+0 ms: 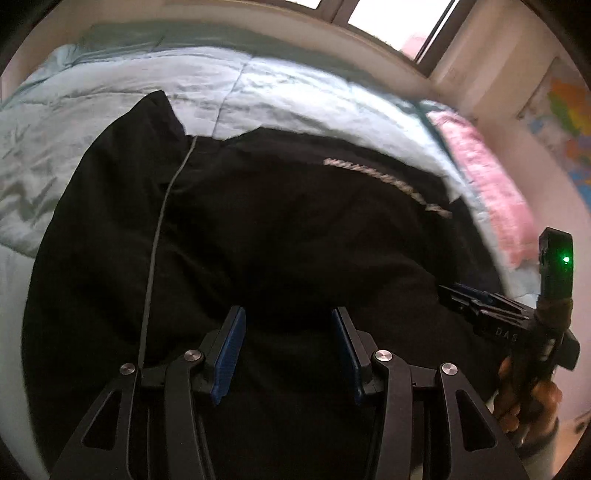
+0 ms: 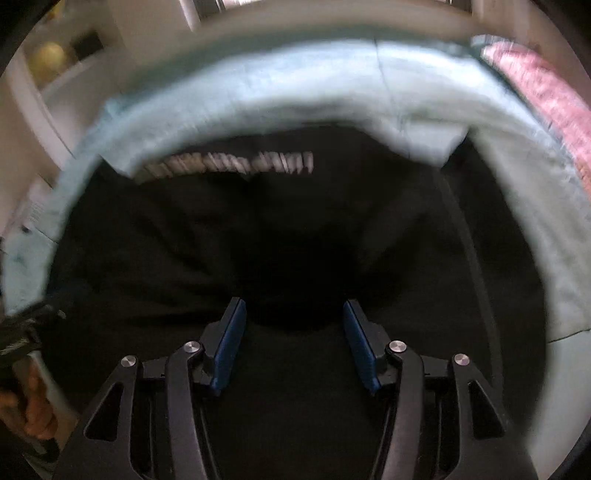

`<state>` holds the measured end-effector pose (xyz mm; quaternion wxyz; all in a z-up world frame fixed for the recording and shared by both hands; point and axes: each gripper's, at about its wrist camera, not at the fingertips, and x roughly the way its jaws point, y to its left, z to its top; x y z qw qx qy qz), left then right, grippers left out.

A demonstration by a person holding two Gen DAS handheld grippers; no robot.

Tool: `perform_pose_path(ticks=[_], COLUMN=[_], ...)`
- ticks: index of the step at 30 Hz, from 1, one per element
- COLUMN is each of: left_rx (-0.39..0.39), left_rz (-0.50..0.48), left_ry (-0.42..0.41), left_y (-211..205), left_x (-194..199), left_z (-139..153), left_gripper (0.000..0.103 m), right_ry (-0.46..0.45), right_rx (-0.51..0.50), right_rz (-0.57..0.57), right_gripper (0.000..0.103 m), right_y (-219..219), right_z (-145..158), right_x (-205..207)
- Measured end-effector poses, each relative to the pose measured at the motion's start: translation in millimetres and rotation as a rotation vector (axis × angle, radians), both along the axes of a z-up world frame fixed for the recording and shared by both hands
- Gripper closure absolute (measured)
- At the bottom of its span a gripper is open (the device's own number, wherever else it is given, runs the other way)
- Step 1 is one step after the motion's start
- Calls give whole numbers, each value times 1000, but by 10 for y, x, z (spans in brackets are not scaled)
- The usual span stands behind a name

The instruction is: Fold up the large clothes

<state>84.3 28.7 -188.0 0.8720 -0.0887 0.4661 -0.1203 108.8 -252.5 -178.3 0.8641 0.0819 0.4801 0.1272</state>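
Observation:
A large black garment (image 1: 258,229) with white lettering (image 1: 388,181) and a grey drawstring (image 1: 159,236) lies spread on a pale blue bedspread (image 1: 110,110). My left gripper (image 1: 288,325) is open and empty just above the garment's near part. My right gripper (image 2: 293,317) is open and empty above the same garment (image 2: 277,229), whose lettering (image 2: 229,164) is blurred. The right gripper also shows at the right edge of the left wrist view (image 1: 454,291), held in a hand.
A pink pillow (image 1: 484,177) lies at the bed's right side, also in the right wrist view (image 2: 546,96). A window (image 1: 388,22) and a wall with a colourful map (image 1: 561,122) stand behind the bed. The other hand and tool (image 2: 26,350) show at the left edge.

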Motion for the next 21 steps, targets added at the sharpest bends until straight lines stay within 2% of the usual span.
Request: perform_pose_path(ticks=[3, 5, 7, 10, 13, 16, 18, 21], left_rx=[8, 29, 59, 32, 95, 91, 90, 121], left_rz=[23, 12, -28, -78, -59, -45, -46, -48], left_ry=[14, -26, -71, -100, -45, -1, -11, -66], left_y=[-15, -69, -141, -256, -386, -382, -380, -412], left_x=[44, -77, -295, -699, -743, -598, -590, -729], left_z=[71, 234, 365, 470, 246, -55, -65, 77], left_gripper=[53, 53, 53, 53, 53, 52, 52, 52], right_ry=[5, -9, -60, -98, -70, -9, -25, -35], right_rx=[-9, -7, 4, 52, -20, -62, -67, -45], right_rz=[-24, -35, -15, 28, 23, 21, 13, -19], right_gripper=[45, 44, 44, 44, 44, 45, 45, 45], right_y=[20, 16, -13, -30, 65, 174, 242, 217], right_z=[-78, 21, 203, 361, 280, -21, -106, -39], right_x=[25, -71, -301, -736, -880, -840, -764, -820])
